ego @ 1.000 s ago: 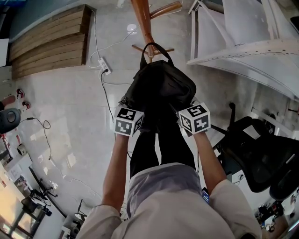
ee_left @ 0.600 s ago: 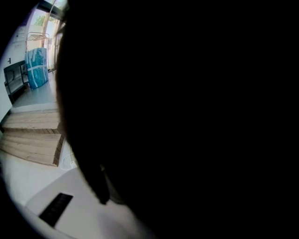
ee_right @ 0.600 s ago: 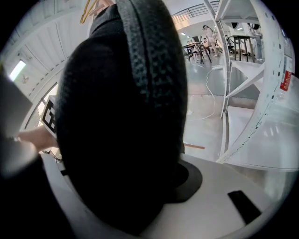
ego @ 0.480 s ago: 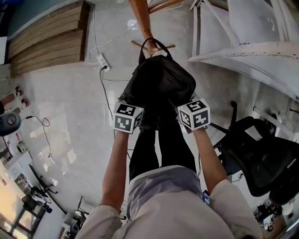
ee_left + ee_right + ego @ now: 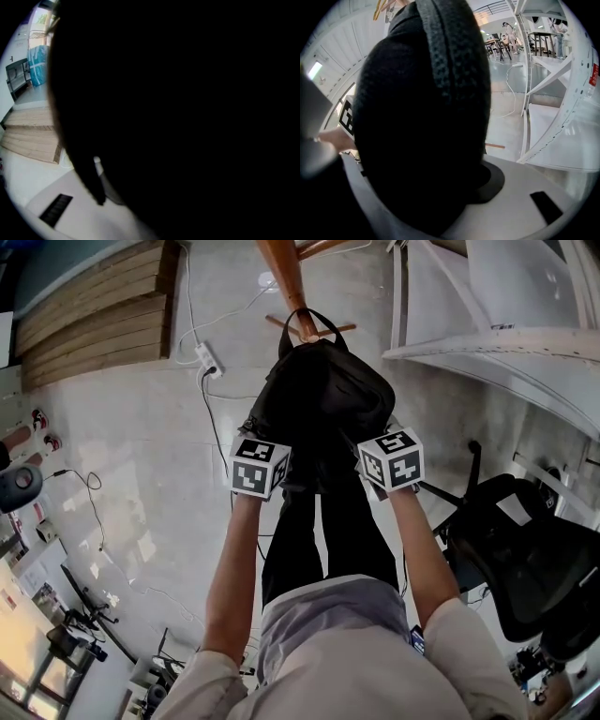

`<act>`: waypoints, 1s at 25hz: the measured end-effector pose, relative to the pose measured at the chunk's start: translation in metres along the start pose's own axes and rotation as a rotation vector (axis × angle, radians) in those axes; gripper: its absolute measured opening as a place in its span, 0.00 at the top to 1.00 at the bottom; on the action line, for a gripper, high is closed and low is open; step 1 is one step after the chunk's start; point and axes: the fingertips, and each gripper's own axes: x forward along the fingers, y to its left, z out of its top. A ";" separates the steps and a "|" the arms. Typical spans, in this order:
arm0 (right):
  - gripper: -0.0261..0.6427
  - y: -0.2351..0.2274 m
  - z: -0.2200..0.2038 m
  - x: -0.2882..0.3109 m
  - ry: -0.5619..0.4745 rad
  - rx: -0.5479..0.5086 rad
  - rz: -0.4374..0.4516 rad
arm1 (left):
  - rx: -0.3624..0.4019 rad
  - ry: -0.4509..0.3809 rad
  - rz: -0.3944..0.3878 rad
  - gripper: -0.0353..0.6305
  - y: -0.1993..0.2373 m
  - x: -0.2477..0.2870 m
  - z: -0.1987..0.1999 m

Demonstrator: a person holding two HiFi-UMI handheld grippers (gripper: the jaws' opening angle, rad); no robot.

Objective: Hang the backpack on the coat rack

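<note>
Moved: black fabric backpack closer to brown wooden coat rack, carry loop beside pole. Fingers of left gripper, right gripper clamp it.

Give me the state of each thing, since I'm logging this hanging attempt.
coat rack: upright.
backpack: held up off the floor, top handle against the coat rack; hooked or not, cannot tell.
left gripper: shut on the backpack.
right gripper: shut on the backpack.
power strip: on the floor.
</note>
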 end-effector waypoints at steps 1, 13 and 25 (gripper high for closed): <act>0.71 -0.001 0.000 0.002 0.003 0.000 0.000 | -0.004 0.002 0.002 0.69 0.001 0.002 0.000; 0.69 -0.017 0.002 0.024 0.027 0.007 -0.004 | -0.038 0.022 0.019 0.68 0.016 0.023 -0.004; 0.67 -0.036 0.012 0.048 0.036 -0.002 -0.013 | -0.057 0.029 0.040 0.68 0.035 0.045 0.001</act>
